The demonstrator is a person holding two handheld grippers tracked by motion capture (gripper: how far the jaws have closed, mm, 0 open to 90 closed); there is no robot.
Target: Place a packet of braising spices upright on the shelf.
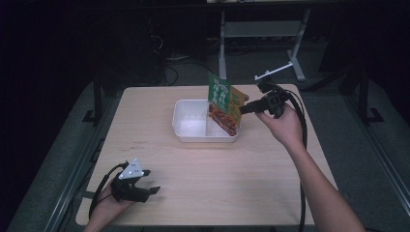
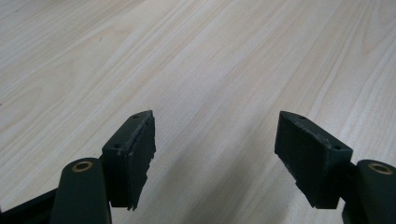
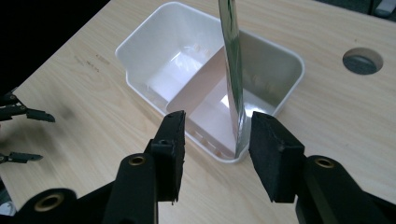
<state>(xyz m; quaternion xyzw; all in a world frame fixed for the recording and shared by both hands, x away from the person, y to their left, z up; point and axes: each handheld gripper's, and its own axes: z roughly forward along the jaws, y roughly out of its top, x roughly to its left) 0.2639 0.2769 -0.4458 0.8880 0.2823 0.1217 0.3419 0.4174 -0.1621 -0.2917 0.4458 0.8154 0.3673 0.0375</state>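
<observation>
the left gripper rests at the near left corner of the tabletop, held in the person's left hand, a grey three-cornered plate on top of it. in the left gripper view its jaws stand wide apart with nothing but bare wood grain between them. farther in, past the middle of the tabletop and toward the far edge, sits a white plastic tray split by a divider into two compartments. a green and orange snack packet stands tilted in the tray's right compartment, its lower end inside and its top rising above the rim. the right gripper, held in the right hand, reaches in from the right side of the tabletop toward the packet. in the right gripper view the jaws are parted on either side of the packet's thin edge; the right one is just beside it, and i cannot tell whether it touches.
</observation>
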